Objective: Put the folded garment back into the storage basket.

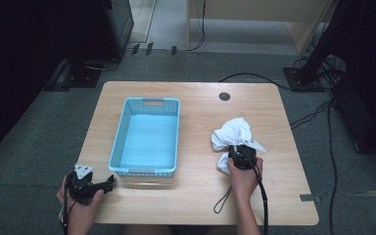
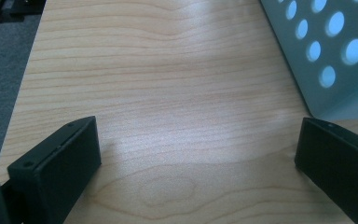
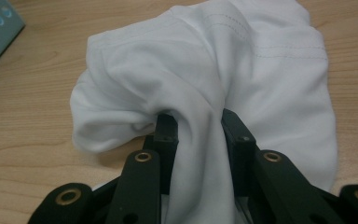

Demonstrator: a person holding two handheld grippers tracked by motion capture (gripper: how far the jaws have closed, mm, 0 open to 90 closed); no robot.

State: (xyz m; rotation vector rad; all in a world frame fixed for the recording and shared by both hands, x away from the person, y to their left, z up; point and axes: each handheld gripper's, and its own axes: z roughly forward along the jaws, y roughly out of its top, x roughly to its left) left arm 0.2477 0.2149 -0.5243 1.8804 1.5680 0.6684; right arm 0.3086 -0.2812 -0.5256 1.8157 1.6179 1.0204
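A crumpled white cloth (image 1: 233, 133) lies on the right half of the wooden table (image 1: 196, 196). My right gripper (image 1: 241, 154) is at its near edge, and its jaws are shut on a fold of the white cloth (image 3: 242, 74), which bunches up between the two black fingers (image 3: 165, 128). A light blue perforated basket (image 1: 147, 134) stands empty left of centre. My left gripper (image 1: 108, 183) rests at the table's front left, near the basket's near left corner. It stands open over bare wood, its fingertips (image 2: 70, 149) wide apart, with the basket wall (image 2: 326, 51) just ahead to the right.
A round cable hole (image 1: 224, 96) sits in the table near the far edge. A cable (image 1: 263, 205) trails back from the right gripper over the front edge. Grey carpet (image 1: 24, 156) surrounds the table; stands and cables lie on the floor at the far right.
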